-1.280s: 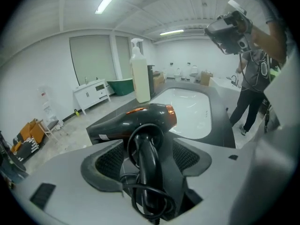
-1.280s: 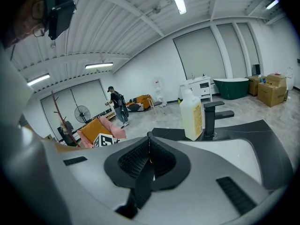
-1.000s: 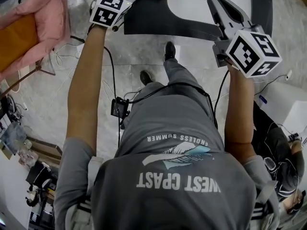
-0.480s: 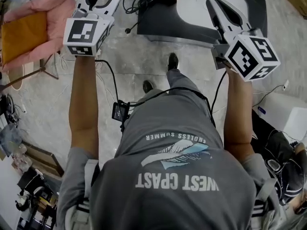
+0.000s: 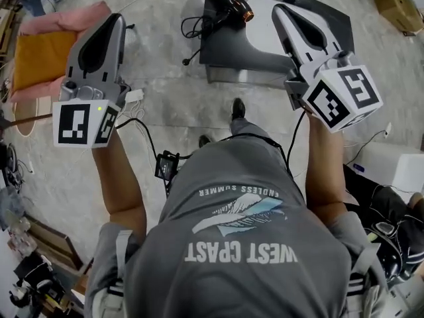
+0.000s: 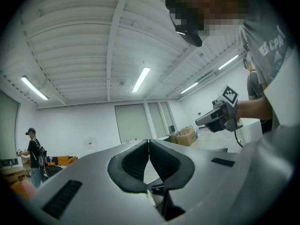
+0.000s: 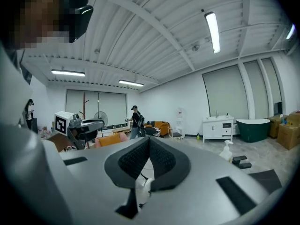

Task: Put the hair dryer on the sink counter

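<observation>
I see the hair dryer (image 5: 230, 9) at twelve o'clock, black with a coppery nozzle ring, lying on the dark surface (image 5: 222, 47). Its cord (image 5: 194, 26) spills off toward eleven. Its handle is hard to make out. The fingers of the left gripper (image 6: 148, 142) and right gripper (image 7: 149, 142) are clenched on nothing. The right gripper hides part of the surface.

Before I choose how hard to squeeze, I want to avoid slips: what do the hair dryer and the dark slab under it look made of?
Hair dryer: black with a slight sheen, likely plastic. Its nozzle ring is coppery and glints, so perhaps metal or plated plastic. Dark slab: smooth, matte, near-black, flat with crisp edges. It could be stone or laminate; the look does not settle which.
</observation>
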### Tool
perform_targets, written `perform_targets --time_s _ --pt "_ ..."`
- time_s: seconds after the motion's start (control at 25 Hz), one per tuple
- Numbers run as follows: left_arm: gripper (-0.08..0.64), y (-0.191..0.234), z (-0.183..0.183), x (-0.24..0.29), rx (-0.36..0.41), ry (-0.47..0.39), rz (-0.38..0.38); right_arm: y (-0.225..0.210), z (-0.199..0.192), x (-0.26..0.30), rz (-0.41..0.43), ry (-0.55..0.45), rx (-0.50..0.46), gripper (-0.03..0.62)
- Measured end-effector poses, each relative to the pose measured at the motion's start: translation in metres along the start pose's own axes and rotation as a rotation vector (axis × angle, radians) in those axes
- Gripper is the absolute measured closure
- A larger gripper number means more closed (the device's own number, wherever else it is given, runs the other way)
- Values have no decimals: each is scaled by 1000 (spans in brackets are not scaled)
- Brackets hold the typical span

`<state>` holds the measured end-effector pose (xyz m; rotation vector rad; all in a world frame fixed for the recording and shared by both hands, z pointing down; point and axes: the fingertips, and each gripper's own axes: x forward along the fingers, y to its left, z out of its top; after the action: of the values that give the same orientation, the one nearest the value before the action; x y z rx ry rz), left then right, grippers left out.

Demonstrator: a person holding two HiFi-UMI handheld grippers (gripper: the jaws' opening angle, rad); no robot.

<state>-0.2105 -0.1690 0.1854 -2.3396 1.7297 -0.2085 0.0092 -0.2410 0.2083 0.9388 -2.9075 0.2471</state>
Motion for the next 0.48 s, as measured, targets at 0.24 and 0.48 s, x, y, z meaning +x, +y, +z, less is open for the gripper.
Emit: perform_targets --time_s 0.24,0.48 --pt "537 18 2 -81 -154 -102 74 58 -6 -5 77 -27 -108 566" --pt "537 30 -28 -143 -114 -98 119 111 -21 -2 120 -64 -130 566"
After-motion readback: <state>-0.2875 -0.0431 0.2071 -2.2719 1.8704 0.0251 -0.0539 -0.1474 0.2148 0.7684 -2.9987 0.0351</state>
